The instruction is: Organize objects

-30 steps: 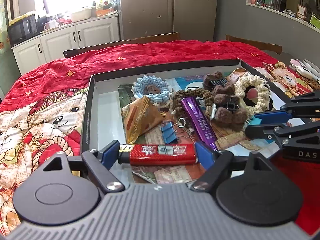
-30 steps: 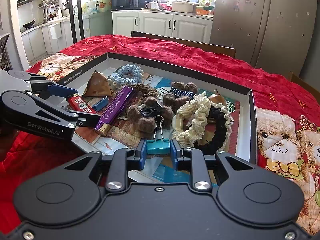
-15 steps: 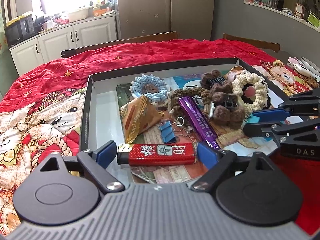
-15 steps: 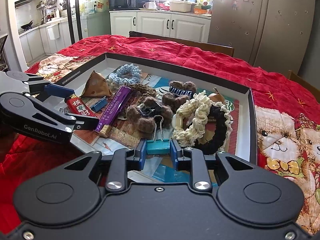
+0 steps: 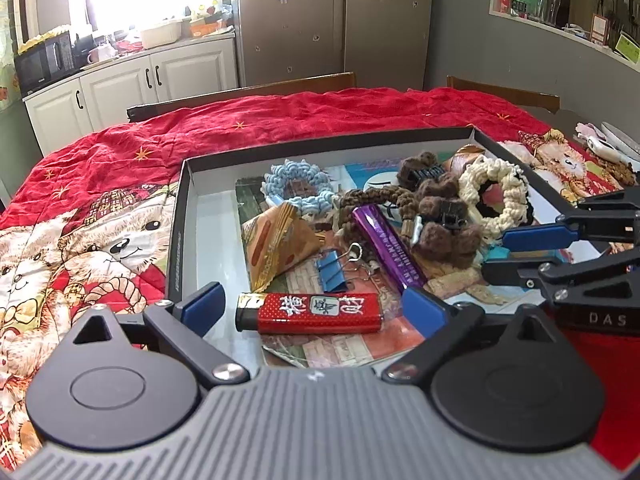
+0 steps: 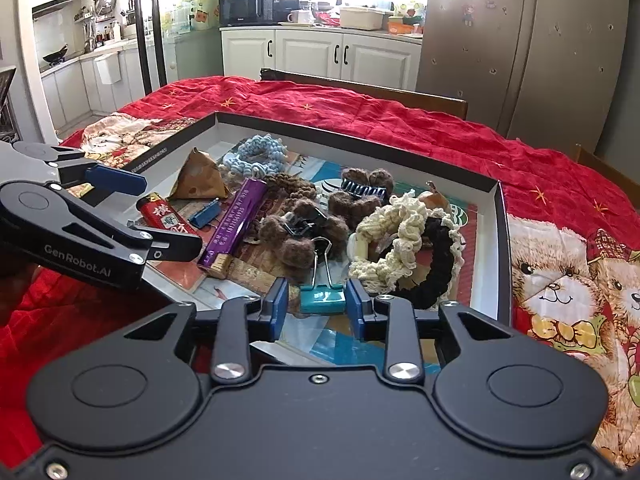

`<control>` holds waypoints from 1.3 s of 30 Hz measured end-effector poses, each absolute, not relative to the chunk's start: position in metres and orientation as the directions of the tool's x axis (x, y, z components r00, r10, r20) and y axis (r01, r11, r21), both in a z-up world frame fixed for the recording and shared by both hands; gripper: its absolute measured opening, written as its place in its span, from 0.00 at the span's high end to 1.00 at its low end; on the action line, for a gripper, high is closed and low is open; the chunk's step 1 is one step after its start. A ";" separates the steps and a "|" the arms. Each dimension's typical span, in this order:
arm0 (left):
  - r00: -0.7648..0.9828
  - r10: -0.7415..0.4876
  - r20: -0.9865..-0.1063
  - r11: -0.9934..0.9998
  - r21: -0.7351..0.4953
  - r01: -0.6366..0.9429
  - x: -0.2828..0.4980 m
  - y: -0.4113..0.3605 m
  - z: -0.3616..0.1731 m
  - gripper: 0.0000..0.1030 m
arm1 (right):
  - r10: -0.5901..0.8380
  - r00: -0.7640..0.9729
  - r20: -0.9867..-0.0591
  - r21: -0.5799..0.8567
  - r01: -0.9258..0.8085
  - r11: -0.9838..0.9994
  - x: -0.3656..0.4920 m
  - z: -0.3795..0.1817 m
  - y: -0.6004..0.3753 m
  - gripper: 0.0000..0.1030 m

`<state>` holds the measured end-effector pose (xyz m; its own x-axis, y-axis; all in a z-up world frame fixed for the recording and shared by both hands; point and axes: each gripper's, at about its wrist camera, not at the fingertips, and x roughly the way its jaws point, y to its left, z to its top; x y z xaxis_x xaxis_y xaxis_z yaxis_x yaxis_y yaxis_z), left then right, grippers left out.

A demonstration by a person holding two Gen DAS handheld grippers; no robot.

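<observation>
tray: shallow box tray on the red-covered desk; every small object in view lies inside it.
contents: blue scrunchie, cream scrunchie, brown fuzzy clips, purple bar, gold triangular packet, blue binder clip. these overlap in a loose pile, not grouped by kind.
my left gripper: jaws wide apart, one either side of the red lighter. neither pad touches it; gap visible at both ends. the lighter lies flat on paper at the near edge of the tray.
my right gripper: jaws part open, flanking the teal binder clip. small gaps at both pads, so i judge no grip. the clip rests at the near edge, wire handles pointing away from me.
progress: objects are gathered in the tray, yet unsorted. this fits either both items just set down there, or both about to be picked out for sorting. the pictures do not settle which.
remaining: cannot tell beyond the mixed pile itself.
</observation>
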<state>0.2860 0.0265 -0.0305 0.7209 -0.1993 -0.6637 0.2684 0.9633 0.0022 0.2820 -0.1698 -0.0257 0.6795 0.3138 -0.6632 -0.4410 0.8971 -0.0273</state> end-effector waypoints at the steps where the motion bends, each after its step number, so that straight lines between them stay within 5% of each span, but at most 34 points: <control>1: 0.723 -0.199 -0.662 0.963 0.004 0.269 0.285 0.026 -0.029 0.02 | 0.317 0.680 -0.661 -0.026 -0.443 0.896 0.281 -0.025 -0.170 0.69; 27: 0.753 -0.152 -0.641 0.983 -0.020 0.181 0.238 0.033 0.005 0.00 | 0.310 0.736 -0.602 0.004 -0.385 0.923 0.239 0.016 -0.197 0.57; 39: 0.778 -0.133 -0.615 0.991 -0.075 0.111 0.181 0.039 0.024 0.00 | 0.309 0.777 -0.548 0.030 -0.351 0.936 0.182 0.045 -0.213 0.35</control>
<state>0.1809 0.0391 0.0239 0.7776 -0.1333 -0.6145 0.1107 0.9910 -0.0748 0.1822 -0.2132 0.0447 0.7774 0.3092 -0.5478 -0.3511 0.9359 0.0301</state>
